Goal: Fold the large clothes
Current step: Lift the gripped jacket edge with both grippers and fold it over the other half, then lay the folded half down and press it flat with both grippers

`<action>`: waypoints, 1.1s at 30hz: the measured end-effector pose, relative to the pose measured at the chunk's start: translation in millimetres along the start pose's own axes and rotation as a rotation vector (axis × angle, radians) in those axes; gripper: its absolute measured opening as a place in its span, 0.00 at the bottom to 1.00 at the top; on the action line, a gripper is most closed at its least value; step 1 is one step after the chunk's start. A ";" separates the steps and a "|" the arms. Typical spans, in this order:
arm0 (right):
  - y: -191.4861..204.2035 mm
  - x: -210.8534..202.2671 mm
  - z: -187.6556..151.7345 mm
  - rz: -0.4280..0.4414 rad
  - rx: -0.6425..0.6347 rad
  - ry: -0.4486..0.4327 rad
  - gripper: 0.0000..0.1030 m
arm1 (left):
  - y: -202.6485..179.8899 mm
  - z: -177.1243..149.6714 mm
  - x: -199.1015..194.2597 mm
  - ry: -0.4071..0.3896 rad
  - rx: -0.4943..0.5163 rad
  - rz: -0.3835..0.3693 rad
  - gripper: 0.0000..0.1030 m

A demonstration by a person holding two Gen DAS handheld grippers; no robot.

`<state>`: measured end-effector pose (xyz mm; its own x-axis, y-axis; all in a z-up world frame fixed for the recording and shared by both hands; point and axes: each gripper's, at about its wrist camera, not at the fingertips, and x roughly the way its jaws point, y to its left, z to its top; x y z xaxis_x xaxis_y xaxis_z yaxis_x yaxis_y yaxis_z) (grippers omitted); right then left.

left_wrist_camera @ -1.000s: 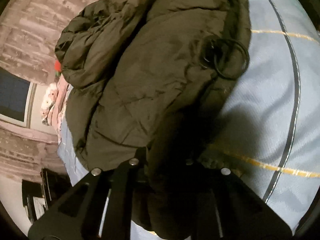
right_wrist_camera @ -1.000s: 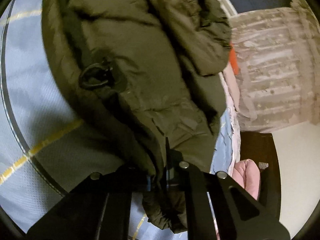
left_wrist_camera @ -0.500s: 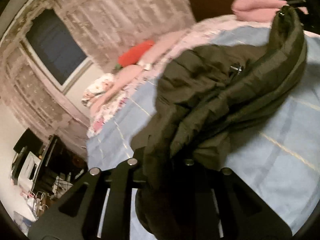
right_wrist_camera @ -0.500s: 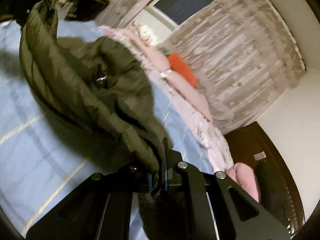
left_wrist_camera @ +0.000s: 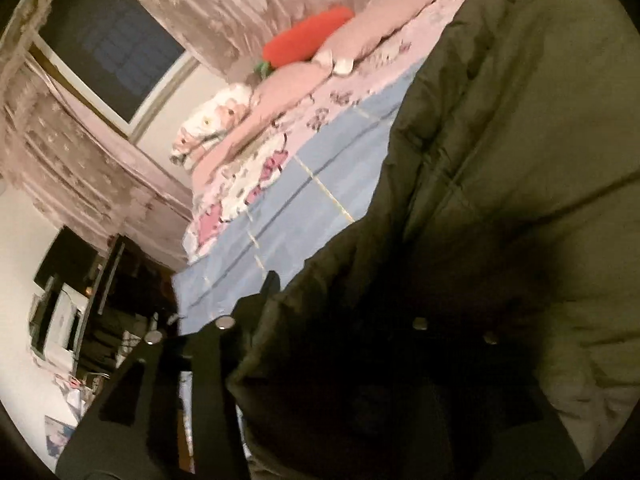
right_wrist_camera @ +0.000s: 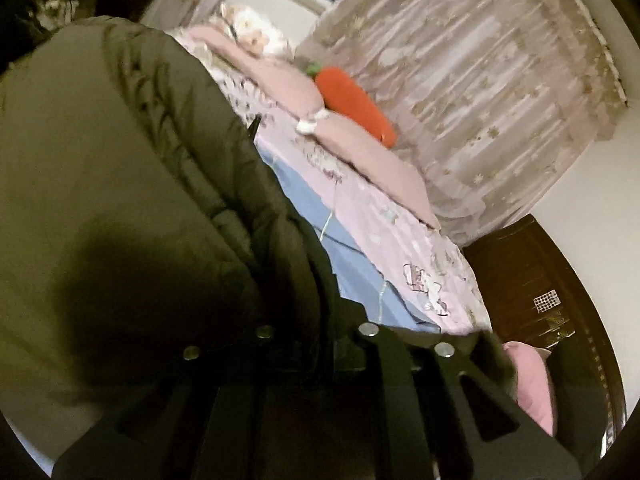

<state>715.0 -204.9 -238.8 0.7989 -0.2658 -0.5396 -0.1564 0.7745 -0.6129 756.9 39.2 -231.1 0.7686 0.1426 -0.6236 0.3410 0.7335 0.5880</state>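
Observation:
A large olive-green padded jacket [left_wrist_camera: 500, 168] fills the right half of the left wrist view and the left half of the right wrist view [right_wrist_camera: 120, 184]. My left gripper [left_wrist_camera: 320, 320] is shut on its edge; the cloth drapes over the right finger and hides it. My right gripper [right_wrist_camera: 316, 332] is shut on another part of the edge, with the cloth covering its left finger. The jacket hangs lifted between both grippers above the blue bedsheet [left_wrist_camera: 320, 200].
The bed has a pink floral cover [right_wrist_camera: 384, 232], pink pillows [left_wrist_camera: 288, 92] and a red carrot plush [right_wrist_camera: 352, 100] by the curtained wall. A dark window [left_wrist_camera: 104, 44] is behind. Dark furniture [left_wrist_camera: 80, 300] stands left of the bed, a dark wooden headboard [right_wrist_camera: 532, 288] right.
Both grippers have lifted the jacket up off the sheet and tilted upward. The jacket now hangs close in front of both cameras, and the room shows behind it.

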 end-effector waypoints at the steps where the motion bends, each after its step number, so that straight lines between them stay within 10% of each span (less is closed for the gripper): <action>1: 3.7 15.0 -0.7 0.010 0.012 0.013 0.18 | -0.5 -0.5 8.6 0.000 -0.019 0.000 0.52; 5: 0.3 47.3 -10.0 0.019 0.152 0.021 0.66 | 8.6 -10.1 33.7 -0.039 -0.177 0.051 0.94; 8: -26.0 61.4 -24.0 0.003 0.364 0.058 0.99 | 30.1 -30.9 47.7 -0.037 -0.356 -0.043 0.98; 12: -54.6 52.9 -38.5 0.095 0.542 0.059 0.99 | 51.5 -45.8 34.1 -0.034 -0.488 -0.057 0.98; 17: -76.2 -38.5 -21.2 0.129 0.708 -0.202 0.99 | 93.2 -35.4 -67.1 -0.209 -0.819 0.188 0.98; 20: -58.3 -66.2 7.5 0.241 0.755 -0.257 0.99 | 64.9 -0.1 -87.6 -0.072 -0.926 0.091 0.98; 23: -17.8 -62.9 33.1 0.274 0.745 -0.203 0.99 | 5.9 31.0 -80.5 -0.035 -0.835 -0.077 0.98; 27: 22.5 -23.5 41.7 0.214 0.712 -0.088 0.99 | -63.4 47.9 -51.9 -0.041 -0.668 0.052 0.98; 33: 50.1 32.4 23.9 0.203 0.670 -0.053 0.99 | -87.8 36.5 1.9 -0.044 -0.653 0.010 0.98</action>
<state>747.0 -161.0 -273.2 0.8216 -0.0633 -0.5665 0.0725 0.9974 -0.0063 748.2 -49.2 -265.1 0.7961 0.1347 -0.5899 -0.0547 0.9869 0.1516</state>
